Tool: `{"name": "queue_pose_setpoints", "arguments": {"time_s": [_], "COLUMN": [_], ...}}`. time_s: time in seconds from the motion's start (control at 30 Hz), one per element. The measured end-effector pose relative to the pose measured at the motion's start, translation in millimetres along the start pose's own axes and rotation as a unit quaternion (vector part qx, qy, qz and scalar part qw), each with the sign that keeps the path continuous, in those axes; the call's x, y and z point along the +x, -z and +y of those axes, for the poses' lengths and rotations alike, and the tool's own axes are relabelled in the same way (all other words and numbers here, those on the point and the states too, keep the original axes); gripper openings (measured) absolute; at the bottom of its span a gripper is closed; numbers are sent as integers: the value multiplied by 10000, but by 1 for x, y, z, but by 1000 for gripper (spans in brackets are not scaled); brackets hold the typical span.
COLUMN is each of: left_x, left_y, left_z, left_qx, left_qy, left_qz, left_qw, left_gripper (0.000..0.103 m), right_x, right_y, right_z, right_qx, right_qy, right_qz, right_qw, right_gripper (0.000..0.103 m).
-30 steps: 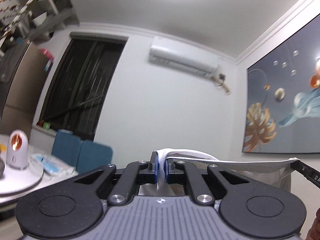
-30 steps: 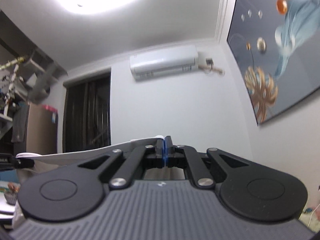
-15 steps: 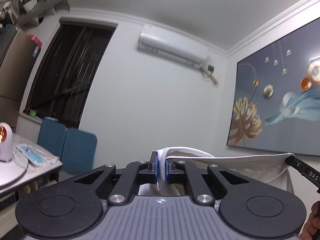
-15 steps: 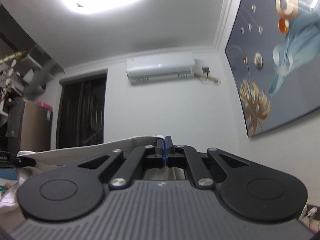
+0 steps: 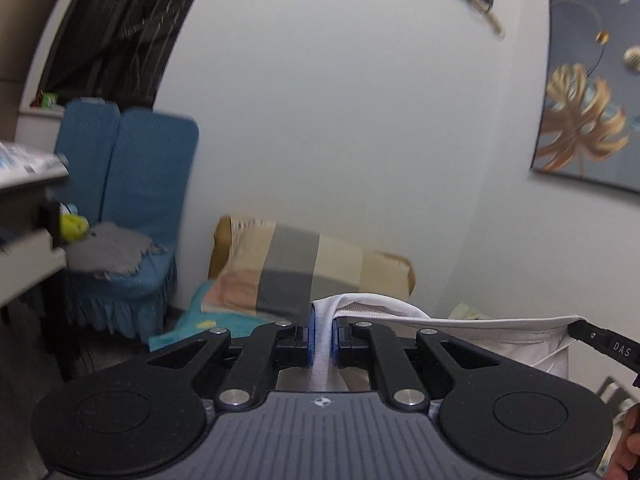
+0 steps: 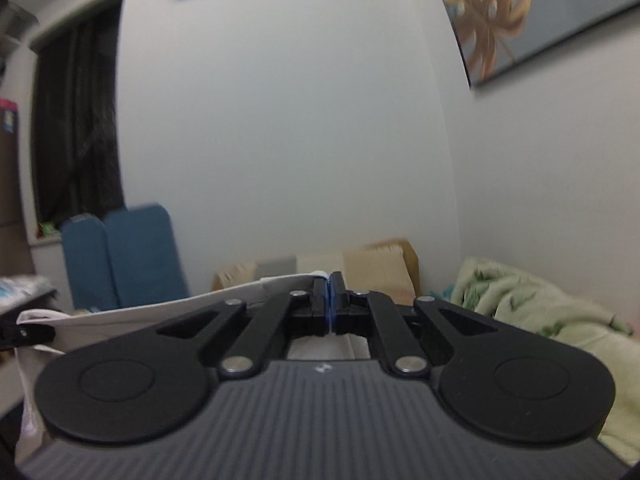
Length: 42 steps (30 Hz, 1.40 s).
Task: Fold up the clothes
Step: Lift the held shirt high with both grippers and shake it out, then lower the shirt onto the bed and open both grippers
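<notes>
While both grippers are up in the air, a white cloth (image 5: 460,322) hangs stretched between them. The left gripper (image 5: 323,334) has its two blue pads pressed tight on one bunched end of the cloth, which runs down through the thin gap. From there the top edge goes off to the right in a straight, tight line to the tip of the right gripper (image 5: 580,326), at the right edge of that view. In the right view, the right gripper (image 6: 329,307) has its fingers closed on the other end of the cloth (image 6: 160,314). The cloth looks thin and smooth, with a sewn hem. Behind it are a blue chair (image 5: 132,184), a striped pillow (image 5: 292,268) and a green blanket (image 6: 540,304).
</notes>
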<state>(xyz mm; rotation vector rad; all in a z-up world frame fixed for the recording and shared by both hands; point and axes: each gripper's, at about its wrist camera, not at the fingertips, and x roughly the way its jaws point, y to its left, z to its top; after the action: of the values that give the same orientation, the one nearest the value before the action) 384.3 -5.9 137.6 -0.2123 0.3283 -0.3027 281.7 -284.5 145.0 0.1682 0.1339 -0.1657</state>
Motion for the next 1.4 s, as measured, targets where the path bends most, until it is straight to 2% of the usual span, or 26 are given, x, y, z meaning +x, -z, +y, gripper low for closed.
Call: {"name": "queue_pose_setpoints", "arguments": {"time_s": [0.17, 0.3, 0.37, 0.47, 0.57, 0.67, 0.73, 0.77, 0.8, 0.83, 0.87, 0.9, 0.93, 0.97, 1.13, 1.23, 1.4], "left_x": [188, 312, 354, 389, 396, 393, 393, 393, 391, 386, 384, 382, 381, 379, 351, 325, 267], "left_y": [84, 152, 179, 204, 215, 215, 210, 207, 202, 195, 190, 186, 182, 178, 160, 152, 149], "left_z": [36, 67, 81, 97, 106, 108, 108, 108, 106, 104, 103, 103, 102, 101, 91, 82, 76], "left_qx": [-70, -224, -310, -310, -319, -210, 20, 136, 218, 275, 348, 432, 514, 583, 930, 1137, 1090], "left_qy": [-191, -399, -481, -485, -375, -198, -138, -108, -32, 109, 263, 386, 469, 547, 768, 822, 997], "left_qz": [715, 1471, 1809, 2143, 2330, 2413, 2504, 2548, 2605, 2646, 2655, 2658, 2663, 2678, 2596, 2483, 2271], "left_qw": [9972, 9881, 9818, 9751, 9712, 9700, 9680, 9668, 9652, 9639, 9631, 9623, 9614, 9602, 9582, 9585, 9626], "left_gripper": [9, 9, 10, 12, 15, 38, 57, 61, 69, 76, 80, 85, 86, 86, 91, 91, 91], "right_x": [157, 254, 283, 308, 322, 333, 339, 341, 343, 345, 346, 347, 348, 349, 341, 326, 285], "right_y": [100, 176, 202, 230, 244, 246, 246, 245, 243, 241, 239, 237, 236, 234, 228, 222, 215], "right_z": [-27, -43, -52, -63, -74, -86, -91, -92, -93, -94, -94, -95, -95, -94, -96, -95, -91], "right_qx": [-87, -45, 33, 232, 543, 898, 1080, 1089, 1120, 1173, 1225, 1245, 1252, 1258, 1454, 1450, 1336], "right_qy": [132, 186, 141, 21, -164, -318, -432, -494, -580, -674, -767, -816, -848, -879, -852, -746, -627], "right_qz": [752, 1497, 1841, 2331, 2691, 3010, 3233, 3299, 3333, 3362, 3391, 3402, 3406, 3411, 3399, 3283, 3074], "right_qw": [9970, 9885, 9828, 9722, 9614, 9489, 9391, 9364, 9343, 9320, 9296, 9285, 9280, 9274, 9253, 9304, 9401], "right_gripper": [4, 4, 4, 4, 6, 8, 10, 12, 20, 32, 39, 54, 64, 65, 65, 65, 65]}}
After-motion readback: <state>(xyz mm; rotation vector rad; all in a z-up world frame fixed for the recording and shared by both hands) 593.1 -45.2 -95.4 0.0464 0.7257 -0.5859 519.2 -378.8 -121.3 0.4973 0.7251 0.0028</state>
